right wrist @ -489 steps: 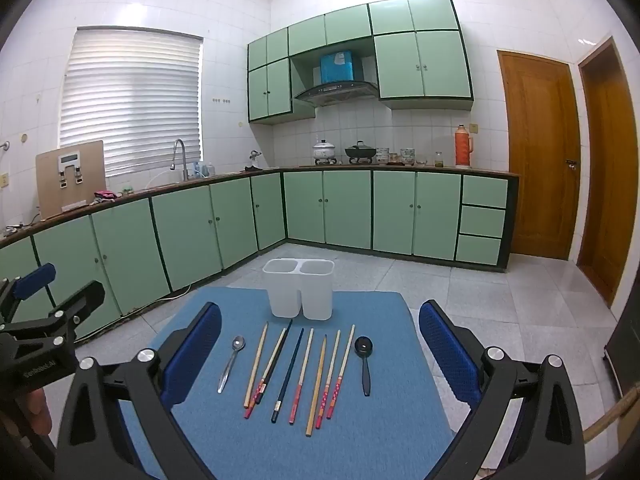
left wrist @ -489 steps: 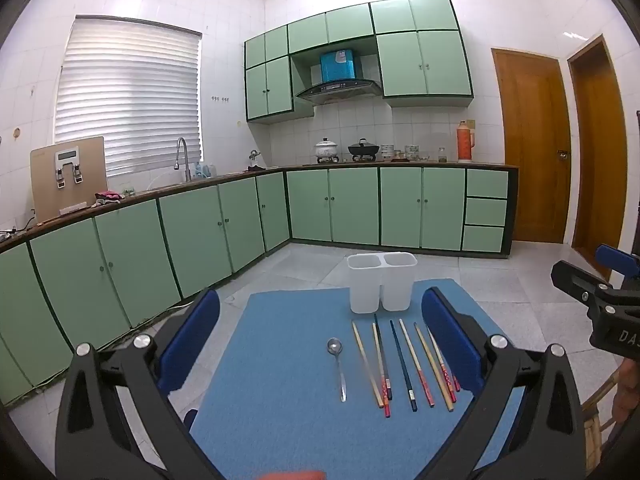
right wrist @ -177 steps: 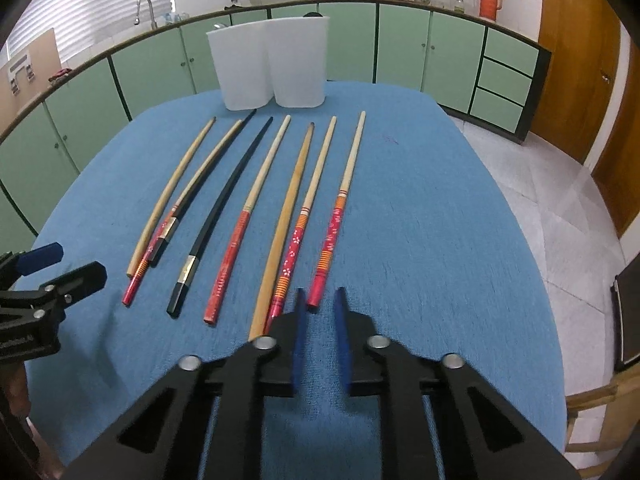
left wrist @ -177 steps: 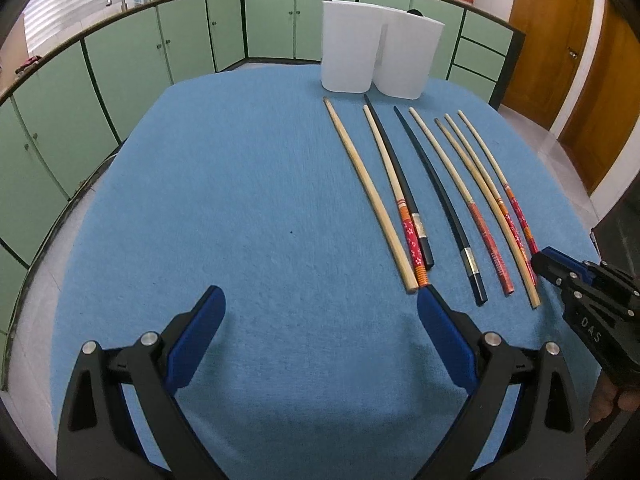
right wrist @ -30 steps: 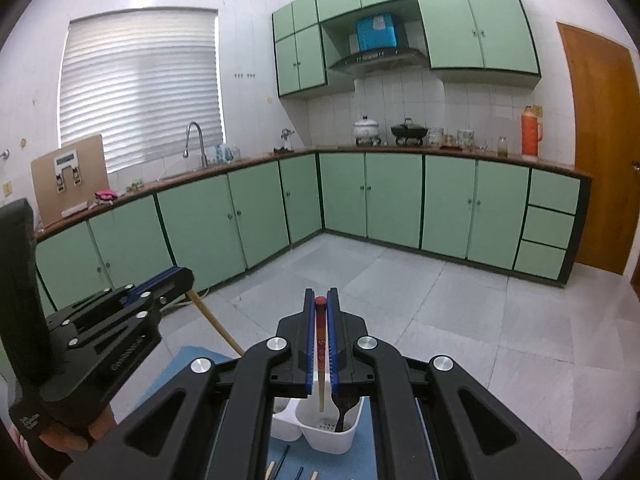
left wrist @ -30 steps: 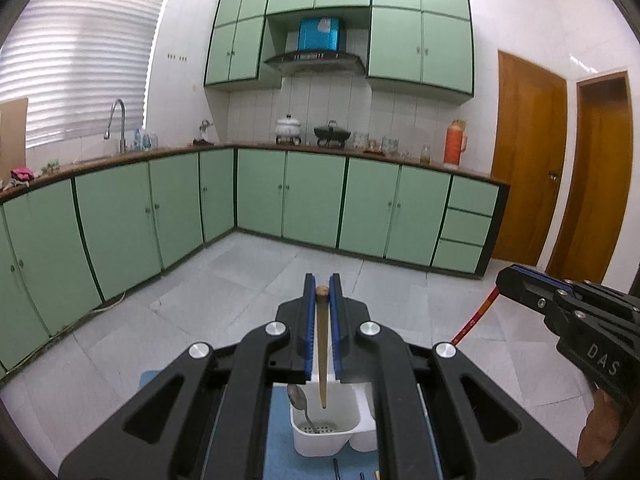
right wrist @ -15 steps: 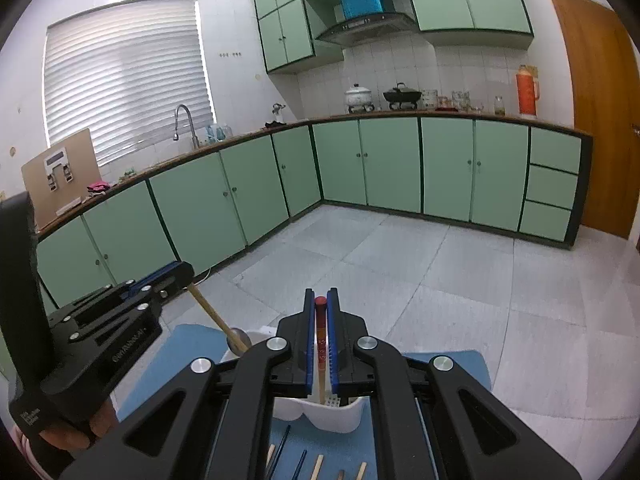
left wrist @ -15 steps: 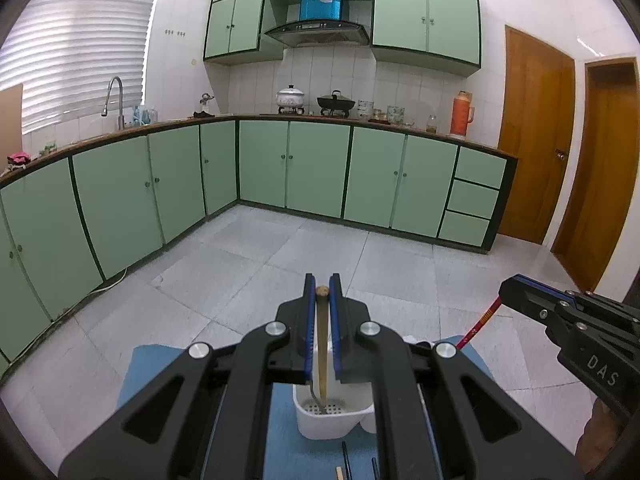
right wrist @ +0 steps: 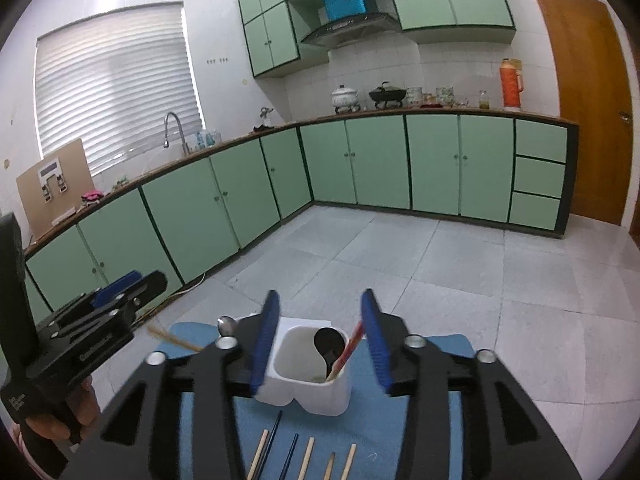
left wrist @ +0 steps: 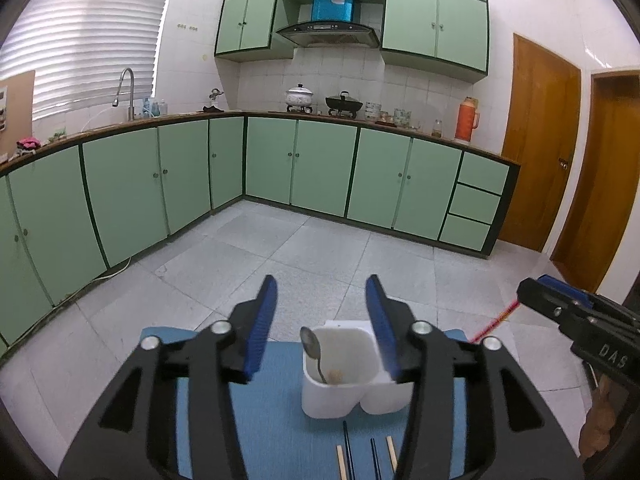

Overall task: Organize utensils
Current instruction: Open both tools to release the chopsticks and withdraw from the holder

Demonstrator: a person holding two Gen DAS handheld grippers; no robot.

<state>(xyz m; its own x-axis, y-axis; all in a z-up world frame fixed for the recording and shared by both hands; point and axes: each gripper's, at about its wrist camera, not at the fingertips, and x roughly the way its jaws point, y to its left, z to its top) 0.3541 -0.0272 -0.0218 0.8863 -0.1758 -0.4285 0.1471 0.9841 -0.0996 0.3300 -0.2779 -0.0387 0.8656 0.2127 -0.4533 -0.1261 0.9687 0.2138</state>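
Both tongs, left (left wrist: 320,326) and right (right wrist: 318,332), hang open over the white holder (right wrist: 308,380); lift straight up, clear of the red chopstick (right wrist: 348,350), before fetching more.

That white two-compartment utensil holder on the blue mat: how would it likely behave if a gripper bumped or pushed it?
The white holder looks like thin plastic, so probably light and easy to slide on the blue mat. The red chopstick and black spoon lean out above its rim, so a nudge on them might tip it. The twin-compartment base is wide, which likely helps steady it.
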